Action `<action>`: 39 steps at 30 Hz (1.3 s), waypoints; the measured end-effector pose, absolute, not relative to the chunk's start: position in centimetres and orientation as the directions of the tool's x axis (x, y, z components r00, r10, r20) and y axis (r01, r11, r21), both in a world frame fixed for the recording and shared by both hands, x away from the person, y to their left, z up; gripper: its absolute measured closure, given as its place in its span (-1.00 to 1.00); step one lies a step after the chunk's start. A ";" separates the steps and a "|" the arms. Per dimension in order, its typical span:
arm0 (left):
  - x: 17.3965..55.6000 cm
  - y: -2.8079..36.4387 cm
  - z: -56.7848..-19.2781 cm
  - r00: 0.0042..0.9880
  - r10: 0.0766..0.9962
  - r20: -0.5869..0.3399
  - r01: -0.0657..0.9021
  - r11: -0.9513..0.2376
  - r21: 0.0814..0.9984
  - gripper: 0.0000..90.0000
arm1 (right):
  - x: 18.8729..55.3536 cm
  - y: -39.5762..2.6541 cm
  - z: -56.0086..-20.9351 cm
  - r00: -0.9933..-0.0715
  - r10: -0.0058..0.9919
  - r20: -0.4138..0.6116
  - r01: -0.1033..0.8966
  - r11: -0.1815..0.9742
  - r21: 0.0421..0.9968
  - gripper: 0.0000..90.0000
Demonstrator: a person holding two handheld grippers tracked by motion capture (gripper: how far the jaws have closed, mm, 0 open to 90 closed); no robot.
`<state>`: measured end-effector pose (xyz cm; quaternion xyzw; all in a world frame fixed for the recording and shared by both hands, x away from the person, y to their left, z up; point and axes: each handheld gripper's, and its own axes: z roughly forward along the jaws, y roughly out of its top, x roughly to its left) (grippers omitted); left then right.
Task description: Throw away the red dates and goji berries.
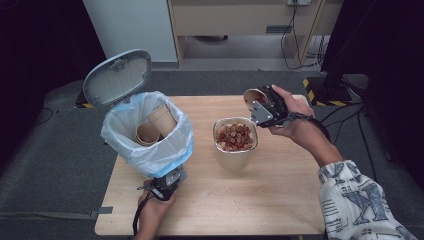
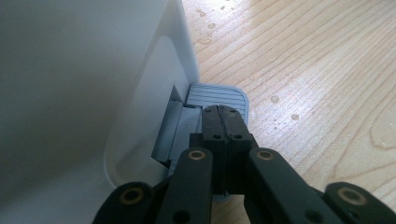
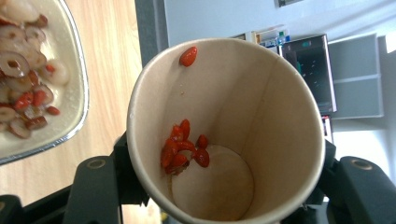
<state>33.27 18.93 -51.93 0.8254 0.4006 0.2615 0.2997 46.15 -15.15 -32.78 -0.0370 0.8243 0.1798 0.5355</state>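
Observation:
My right gripper (image 1: pixel 265 106) is shut on a brown paper cup (image 1: pixel 253 96), held tilted in the air above the table's far right, its mouth towards me. In the right gripper view (image 3: pixel 226 172) the cup (image 3: pixel 261 107) has a few red berries (image 3: pixel 182 149) stuck to its inside wall. Just left of it stands a foil container (image 1: pixel 232 160) heaped with sliced dried fruit (image 1: pixel 234 136). My left gripper (image 1: pixel 167 186) is shut, and its tips (image 2: pixel 219 112) rest on the grey foot pedal (image 2: pixel 217 95) of a white pedal bin (image 2: pixel 93 70).
The bin's lid (image 1: pixel 117 77) stands open and a plastic bag (image 1: pixel 150 150) lines it. Two used paper cups (image 1: pixel 161 119) lie inside. Water drops (image 2: pixel 275 99) dot the wooden table (image 1: pixel 260 200). A dark carpet surrounds the table, with cables at the far right.

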 end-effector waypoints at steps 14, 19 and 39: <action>33.3 19.0 -51.9 0.544 0.815 0.198 0.503 -0.506 0.701 0.97 | 46.9 -17.4 -32.0 -0.551 0.342 -0.761 -0.196 0.833 0.517 -0.19; 33.3 19.0 -51.9 0.545 0.815 0.198 0.503 -0.506 0.701 0.98 | 47.0 -18.0 -32.0 -0.591 0.372 -0.716 -0.185 0.802 0.569 -0.20; 33.3 19.0 -51.9 0.545 0.815 0.198 0.502 -0.507 0.701 0.98 | 47.1 -20.4 -32.8 -0.683 0.453 -0.573 -0.120 0.704 0.700 -0.20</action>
